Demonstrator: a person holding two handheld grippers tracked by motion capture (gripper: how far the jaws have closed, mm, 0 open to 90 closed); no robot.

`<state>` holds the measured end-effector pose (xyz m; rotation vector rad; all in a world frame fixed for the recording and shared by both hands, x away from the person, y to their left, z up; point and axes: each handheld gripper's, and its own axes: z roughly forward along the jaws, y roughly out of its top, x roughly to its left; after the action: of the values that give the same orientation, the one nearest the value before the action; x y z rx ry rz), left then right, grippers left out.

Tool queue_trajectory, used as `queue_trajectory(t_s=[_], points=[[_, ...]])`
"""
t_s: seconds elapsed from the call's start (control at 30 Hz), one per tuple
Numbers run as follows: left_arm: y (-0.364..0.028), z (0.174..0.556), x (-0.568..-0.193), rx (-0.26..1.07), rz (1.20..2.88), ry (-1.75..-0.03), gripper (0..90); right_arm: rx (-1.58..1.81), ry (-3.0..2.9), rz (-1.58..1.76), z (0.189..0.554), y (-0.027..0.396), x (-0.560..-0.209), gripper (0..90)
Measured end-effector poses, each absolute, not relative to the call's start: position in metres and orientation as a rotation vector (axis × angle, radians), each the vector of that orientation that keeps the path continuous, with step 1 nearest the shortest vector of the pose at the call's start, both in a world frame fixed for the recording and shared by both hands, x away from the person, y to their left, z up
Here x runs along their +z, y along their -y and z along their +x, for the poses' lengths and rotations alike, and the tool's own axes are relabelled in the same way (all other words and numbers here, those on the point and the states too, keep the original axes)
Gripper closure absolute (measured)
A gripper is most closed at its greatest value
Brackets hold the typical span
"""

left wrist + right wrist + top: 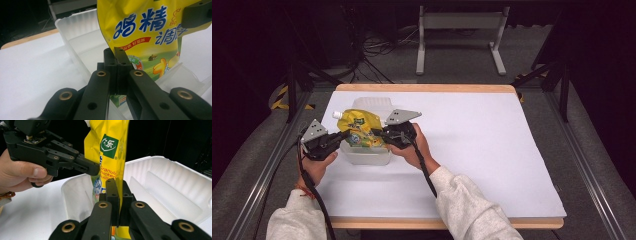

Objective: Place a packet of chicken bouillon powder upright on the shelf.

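A yellow spouted pouch [358,128] with blue Chinese print stands upright over a clear plastic container [369,156] on the white table. My left gripper [343,135] is shut on the pouch's left edge, and my right gripper [380,133] is shut on its right edge. In the left gripper view the black jaws [116,61] meet at the lower edge of the pouch [147,32]. In the right gripper view the jaws [119,188] pinch the pouch's [110,147] thin side seam, with the left gripper [91,168] on the far edge. The white cap points to the upper left.
The container [175,185] has inner dividers and is open on top. The white table sheet [492,150] spreads wide to the right, with a wooden rim [427,88] at the back. Metal rails run along both sides, and a grey stand [459,37] sits on the floor behind.
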<state>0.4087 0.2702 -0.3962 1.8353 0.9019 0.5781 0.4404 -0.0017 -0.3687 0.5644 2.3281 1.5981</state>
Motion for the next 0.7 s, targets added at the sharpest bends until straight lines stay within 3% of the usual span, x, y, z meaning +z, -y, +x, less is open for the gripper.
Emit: queue_trajectory(t_s=[0.47,0.7], points=[[-0.2702,0.4061,-0.3990,0.587,1.820,-0.925,87.2,1.543,-2.312,0.552,0.4370,0.0013,-0.3679,89.4],[-0.2693,0.4026,-0.3991,0.599,1.812,-0.939,81.1,1.484,-2.324,0.569,0.4366,0.0015,-0.3713,86.4]])
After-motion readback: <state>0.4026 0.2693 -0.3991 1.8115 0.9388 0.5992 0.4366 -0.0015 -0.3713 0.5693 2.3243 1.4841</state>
